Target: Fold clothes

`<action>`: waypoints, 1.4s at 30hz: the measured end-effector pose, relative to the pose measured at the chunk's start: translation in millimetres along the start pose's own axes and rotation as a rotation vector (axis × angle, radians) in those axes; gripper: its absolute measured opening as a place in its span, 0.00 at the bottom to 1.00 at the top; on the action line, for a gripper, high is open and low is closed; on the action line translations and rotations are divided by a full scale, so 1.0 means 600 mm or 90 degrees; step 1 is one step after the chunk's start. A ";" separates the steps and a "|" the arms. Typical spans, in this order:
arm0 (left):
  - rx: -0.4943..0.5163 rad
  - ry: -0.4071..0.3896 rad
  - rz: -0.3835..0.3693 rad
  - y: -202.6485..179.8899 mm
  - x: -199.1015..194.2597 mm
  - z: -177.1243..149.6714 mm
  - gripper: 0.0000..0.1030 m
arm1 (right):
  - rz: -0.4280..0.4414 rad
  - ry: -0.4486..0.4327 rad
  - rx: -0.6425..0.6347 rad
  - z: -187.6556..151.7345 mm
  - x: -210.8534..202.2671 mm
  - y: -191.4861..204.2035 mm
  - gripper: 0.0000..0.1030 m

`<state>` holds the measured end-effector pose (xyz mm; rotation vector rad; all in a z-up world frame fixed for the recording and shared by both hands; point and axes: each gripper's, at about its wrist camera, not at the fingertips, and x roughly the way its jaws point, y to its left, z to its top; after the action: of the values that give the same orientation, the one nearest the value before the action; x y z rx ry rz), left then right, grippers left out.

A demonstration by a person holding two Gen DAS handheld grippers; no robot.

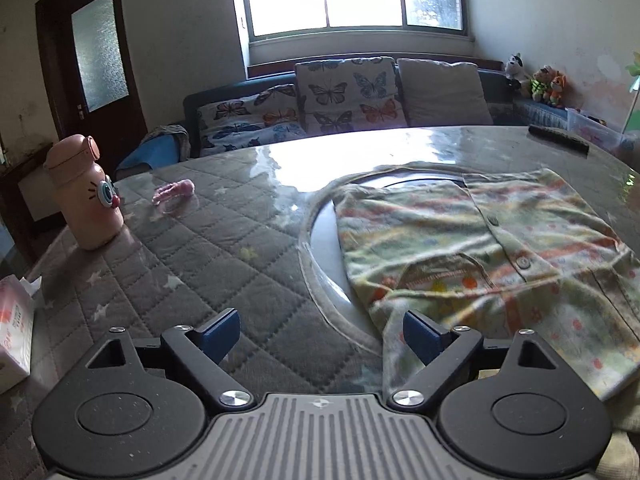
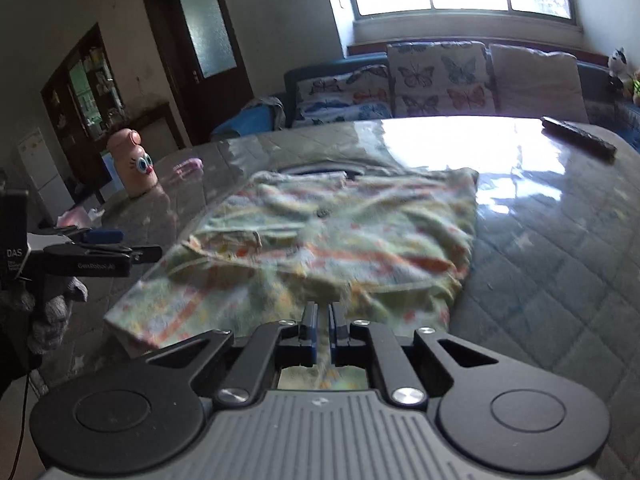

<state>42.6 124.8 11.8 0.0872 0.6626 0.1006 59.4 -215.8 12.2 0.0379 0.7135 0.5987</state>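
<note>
A pale green child's shirt (image 1: 480,248) with orange stripes and buttons lies partly folded on the table, right of centre in the left wrist view. My left gripper (image 1: 320,330) stands open at the shirt's near left corner; its right finger (image 1: 420,334) is over the cloth's edge, and only the table cover shows between the fingers. In the right wrist view the shirt (image 2: 340,240) spreads out ahead, and my right gripper (image 2: 322,314) is shut on its near hem, with cloth pinched between the pads. The left gripper (image 2: 132,246) shows side-on at the left, beside the shirt.
A quilted grey cover (image 1: 200,248) under clear plastic tops the table, with a round glass turntable (image 1: 324,240) partly under the shirt. A pink bottle (image 1: 86,196), a pink clip (image 1: 172,194), a tissue pack (image 1: 14,328) and a dark remote (image 1: 558,140) lie around. A sofa (image 1: 344,92) stands behind.
</note>
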 end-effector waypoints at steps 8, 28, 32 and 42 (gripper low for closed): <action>0.030 0.017 0.025 -0.007 0.045 -0.004 0.89 | 0.005 0.018 -0.017 0.008 0.076 0.007 0.06; 0.109 -0.017 0.032 -0.048 0.015 -0.021 0.99 | 0.015 0.022 -0.072 -0.004 0.060 0.031 0.23; 0.121 -0.023 0.032 -0.047 -0.006 -0.042 1.00 | 0.030 0.026 -0.097 -0.016 0.048 0.046 0.29; 0.140 -0.038 0.049 -0.043 -0.041 -0.077 1.00 | 0.023 0.036 -0.103 -0.053 0.016 0.043 0.34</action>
<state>-3.6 98.6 -12.5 0.3265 0.6091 0.0984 32.4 -194.6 -11.7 -0.1168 0.7178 0.6919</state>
